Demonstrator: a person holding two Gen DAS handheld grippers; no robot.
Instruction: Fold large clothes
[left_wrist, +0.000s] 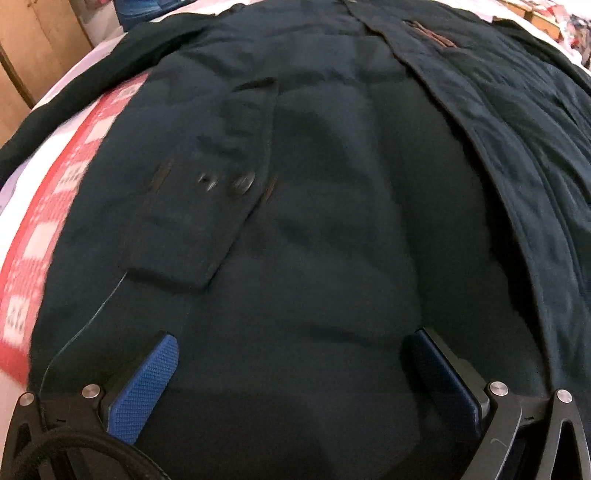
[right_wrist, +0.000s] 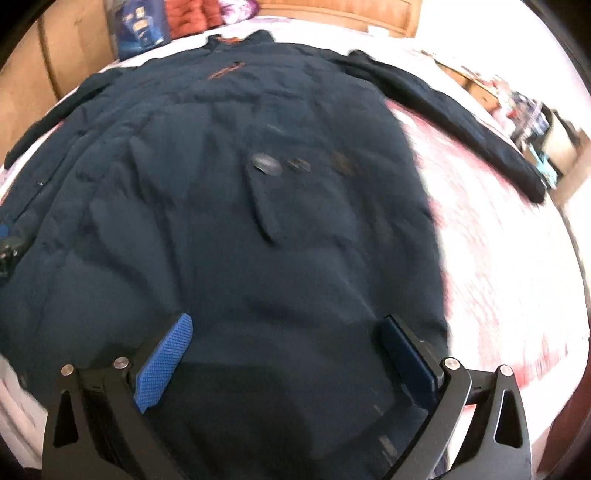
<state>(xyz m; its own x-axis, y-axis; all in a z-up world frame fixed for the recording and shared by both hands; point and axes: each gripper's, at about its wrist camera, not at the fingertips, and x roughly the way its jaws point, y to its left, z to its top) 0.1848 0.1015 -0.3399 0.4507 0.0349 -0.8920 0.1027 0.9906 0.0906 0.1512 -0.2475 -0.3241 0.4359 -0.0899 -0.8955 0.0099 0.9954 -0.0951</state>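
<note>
Navy padded coat (left_wrist: 332, 221) lies spread on the bed (right_wrist: 498, 258) just ahead of my left claw (left_wrist: 291, 354) and right claw (right_wrist: 284, 339), both wide open, holding nothing.

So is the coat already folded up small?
No, the coat lies spread flat on the bed, with one sleeve stretched out to the side.

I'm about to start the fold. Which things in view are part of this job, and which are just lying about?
Part of the job:
- dark navy coat, spread flat on the bed
- its outstretched sleeve
- left gripper and right gripper, both open over the hem end

Just lying about:
- red and white bedspread underneath
- blue box and red cloth past the collar
- clutter beside the bed
</note>
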